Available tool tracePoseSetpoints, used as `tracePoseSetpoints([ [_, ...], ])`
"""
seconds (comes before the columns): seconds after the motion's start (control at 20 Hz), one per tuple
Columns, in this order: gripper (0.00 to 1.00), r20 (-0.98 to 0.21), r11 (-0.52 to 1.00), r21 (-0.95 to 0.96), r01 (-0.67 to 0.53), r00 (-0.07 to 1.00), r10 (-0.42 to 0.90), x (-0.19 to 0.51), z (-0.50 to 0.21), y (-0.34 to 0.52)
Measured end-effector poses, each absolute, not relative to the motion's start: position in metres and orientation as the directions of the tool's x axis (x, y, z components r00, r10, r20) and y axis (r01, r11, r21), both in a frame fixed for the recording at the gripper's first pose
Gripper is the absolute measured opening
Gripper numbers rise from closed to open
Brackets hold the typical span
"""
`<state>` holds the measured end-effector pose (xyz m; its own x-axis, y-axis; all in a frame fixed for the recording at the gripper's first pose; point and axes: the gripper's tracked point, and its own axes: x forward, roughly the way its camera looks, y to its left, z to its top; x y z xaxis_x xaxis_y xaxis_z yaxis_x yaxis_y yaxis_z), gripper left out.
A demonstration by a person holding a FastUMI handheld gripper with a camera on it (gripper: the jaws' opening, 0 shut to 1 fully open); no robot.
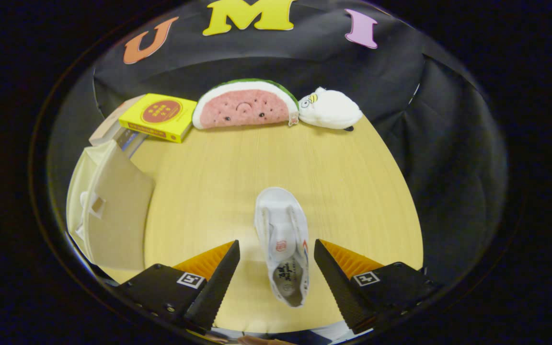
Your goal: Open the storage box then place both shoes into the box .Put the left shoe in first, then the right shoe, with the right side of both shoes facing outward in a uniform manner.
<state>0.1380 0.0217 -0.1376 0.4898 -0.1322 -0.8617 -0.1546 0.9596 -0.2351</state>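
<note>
Fingers of your gripper [276,268] stand wide astride the white shoe [283,244]; close on it next, then carry it to the opened box [113,206].

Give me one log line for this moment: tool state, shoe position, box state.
tool: open, fingers either side of white shoe, not touching | shoe: on table | storage box: open, to the left

A pale wooden surface [352,191] carries a white shoe [283,244] lying between the spread fingers, a storage box [113,211] with its door open, a yellow box [158,116], a watermelon plush [245,105] and a white plush [329,109].
</note>
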Motion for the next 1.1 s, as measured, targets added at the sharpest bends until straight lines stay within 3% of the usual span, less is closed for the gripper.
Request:
tracePoseSetpoints([
  [0.5, 0.91, -0.900, 0.959, -0.243, -0.148, 0.403, -0.166, 0.134, -0.181, -0.017],
  [0.75, 0.69, -0.903, 0.942, -0.269, -0.198, 0.392, -0.176, 0.136, -0.202, -0.025],
  [0.85, 0.65, -0.884, 0.927, -0.308, -0.214, 0.425, -0.196, 0.143, -0.206, -0.025],
  [1.1, 0.49, -0.895, 0.900, -0.334, -0.279, 0.393, -0.210, 0.147, -0.214, -0.019],
])
